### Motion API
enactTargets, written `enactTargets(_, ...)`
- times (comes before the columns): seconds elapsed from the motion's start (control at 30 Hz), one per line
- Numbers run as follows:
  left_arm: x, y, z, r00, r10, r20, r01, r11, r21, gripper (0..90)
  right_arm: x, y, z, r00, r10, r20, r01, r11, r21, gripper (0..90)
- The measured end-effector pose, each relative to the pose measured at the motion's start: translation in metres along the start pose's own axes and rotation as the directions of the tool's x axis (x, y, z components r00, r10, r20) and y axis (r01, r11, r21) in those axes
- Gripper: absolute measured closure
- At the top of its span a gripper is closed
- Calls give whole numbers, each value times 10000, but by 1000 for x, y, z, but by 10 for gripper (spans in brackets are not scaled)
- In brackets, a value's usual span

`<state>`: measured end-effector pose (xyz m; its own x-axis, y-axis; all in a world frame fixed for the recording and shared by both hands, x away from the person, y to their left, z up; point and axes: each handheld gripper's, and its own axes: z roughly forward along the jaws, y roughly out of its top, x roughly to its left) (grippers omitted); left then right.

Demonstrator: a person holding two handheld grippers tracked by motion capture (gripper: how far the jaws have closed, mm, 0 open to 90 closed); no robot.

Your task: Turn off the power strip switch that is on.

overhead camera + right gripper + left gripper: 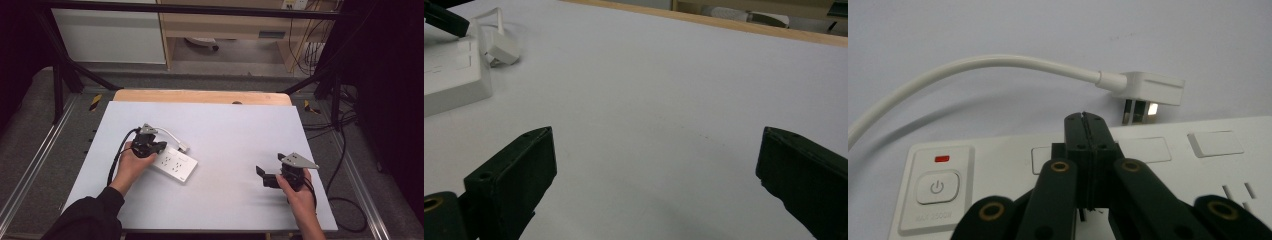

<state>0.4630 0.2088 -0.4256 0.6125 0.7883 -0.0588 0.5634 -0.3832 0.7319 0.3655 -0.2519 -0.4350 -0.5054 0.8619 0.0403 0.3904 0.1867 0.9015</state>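
The left gripper (1087, 125), jaws pressed together with nothing between them, rests its tips on the power strip (1198, 165), with the switch (937, 187) beside them and the plug (1148, 92) just beyond, while the right gripper (654, 175), jaws spread wide and empty, sits well apart above bare table (674, 75).

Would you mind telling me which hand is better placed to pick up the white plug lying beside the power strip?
The left. Its tongs are shut over the power strip, close to the plug. The right tongs are open but far across the table.
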Motion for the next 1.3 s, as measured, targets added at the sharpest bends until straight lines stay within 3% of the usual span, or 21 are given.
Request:
enactTargets(0.23,0,0,1,10000,-2,12,2,10000,11,900,0,0,0,10000,6,-13,-6,10000,25,33)
enactTargets(0.33,-3,-1,3,9993,-113,345,114,9999,-16,900,0,0,0,10000,3,-19,-3,10000,27,33)
enactTargets(0.43,-8,0,5,9996,261,68,-261,9997,-25,900,0,0,0,10000,4,-20,-4,10000,33,32)
enactTargets(0.57,-5,0,7,9997,-56,224,61,9998,-186,900,0,0,0,10000,2,-12,-2,10000,-6,33)
enactTargets(1.07,-4,0,6,9994,-4,343,11,9998,-209,900,0,0,-1,10000,53,-6,-53,10000,-28,33)
enactTargets(1.3,-4,3,3,9991,96,411,-71,9982,-601,900,-1,0,-1,10000,56,-9,-56,10000,-27,32)
